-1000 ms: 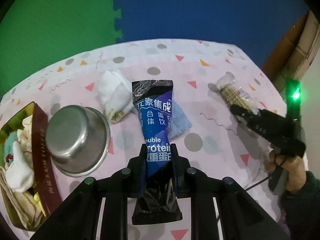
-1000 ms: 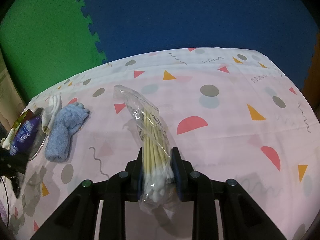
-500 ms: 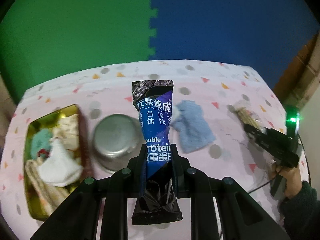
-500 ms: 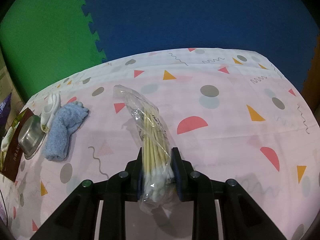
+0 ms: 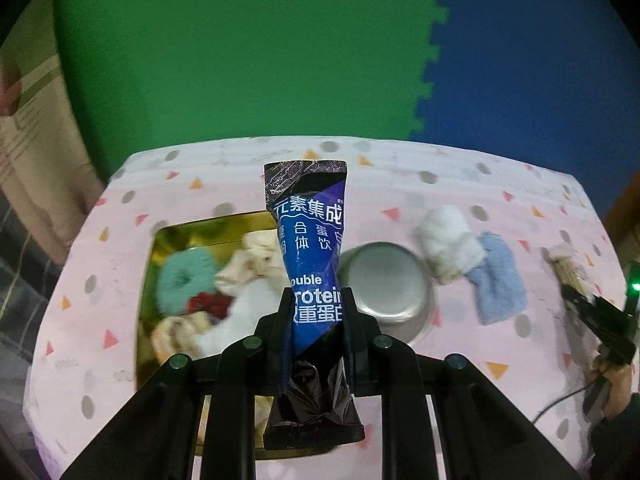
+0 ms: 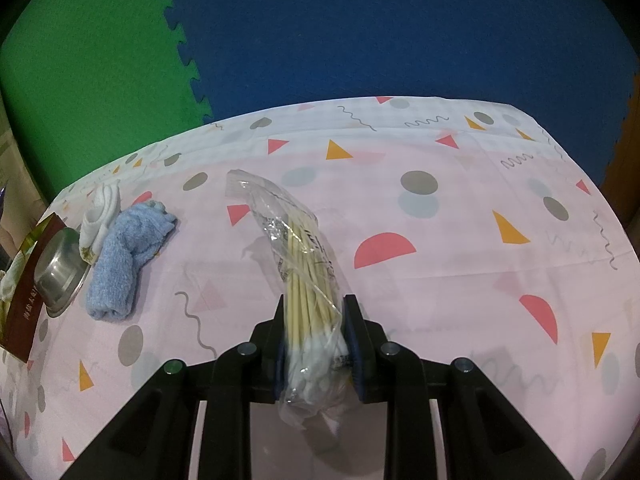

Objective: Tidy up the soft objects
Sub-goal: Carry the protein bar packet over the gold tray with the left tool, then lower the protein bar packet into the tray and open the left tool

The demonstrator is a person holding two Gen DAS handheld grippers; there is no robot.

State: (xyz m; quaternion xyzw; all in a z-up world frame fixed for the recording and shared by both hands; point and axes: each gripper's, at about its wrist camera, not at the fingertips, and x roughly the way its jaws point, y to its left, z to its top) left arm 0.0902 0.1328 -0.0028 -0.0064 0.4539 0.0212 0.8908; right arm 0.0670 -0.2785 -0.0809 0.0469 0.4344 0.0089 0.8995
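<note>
My left gripper point(image 5: 316, 308) is shut on a blue protein drink pouch point(image 5: 310, 240) and holds it high above the gold tin box point(image 5: 168, 232), which holds several soft cloth items. My right gripper point(image 6: 316, 320) is shut on a clear bag of cotton swabs point(image 6: 296, 248) that lies on the tablecloth. A white sock point(image 5: 448, 244) and a light blue towel point(image 5: 498, 280) lie right of the steel bowl point(image 5: 384, 284). In the right wrist view the towel point(image 6: 124, 256) and sock point(image 6: 100, 216) lie at the left.
The steel bowl also shows in the right wrist view point(image 6: 60, 272) beside the box's brown side point(image 6: 28, 300). The right gripper and the hand holding it show at the left wrist view's right edge point(image 5: 600, 320). Green and blue foam mats cover the floor beyond the table.
My left gripper has lifted and swung left with the pouch, from over the bowl and towel to over the tin box. The right gripper has stayed still on the swab bag.
</note>
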